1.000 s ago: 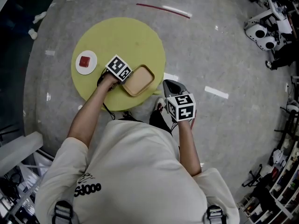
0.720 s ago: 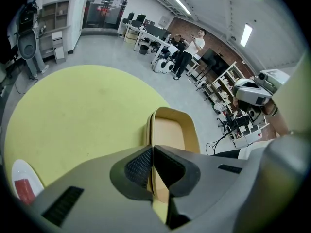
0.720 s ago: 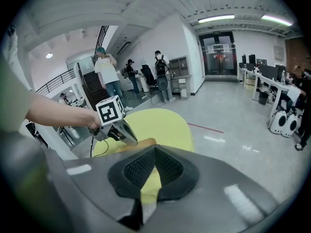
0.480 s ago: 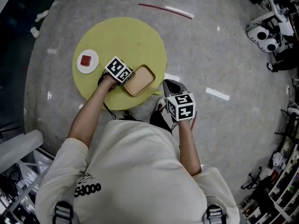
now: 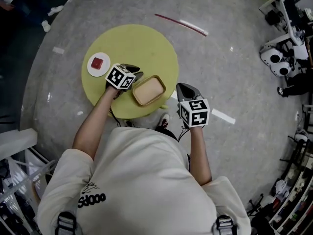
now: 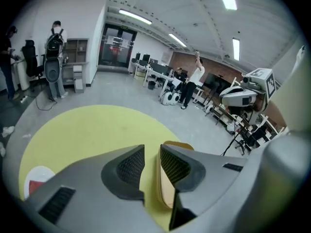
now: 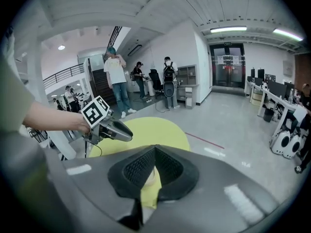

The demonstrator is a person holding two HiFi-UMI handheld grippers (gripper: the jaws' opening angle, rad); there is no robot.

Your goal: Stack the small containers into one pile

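Observation:
A tan rectangular container (image 5: 148, 90) lies on the round yellow table (image 5: 142, 43) near its front edge. A small white dish holding a red piece (image 5: 98, 63) sits at the table's left. My left gripper (image 5: 136, 73) hovers just left of the container; its jaws have just been opening and nothing is between them. In the left gripper view the left gripper (image 6: 152, 152) shows a gap, with the container's rim (image 6: 166, 191) just below its right jaw. My right gripper (image 5: 185, 88) hangs off the table's right edge, and its jaws (image 7: 154, 152) meet at the tips.
Grey floor surrounds the table, with a red-and-white strip (image 5: 181, 23) lying beyond it. Machines and racks (image 5: 281, 53) stand at the right. People stand far off in the room (image 7: 116, 76). A black cable (image 5: 113, 117) hangs below the left hand.
The left gripper has let go of the container's left end, opened, and lifted a little up and away. The right gripper rose slightly. The container stays put.

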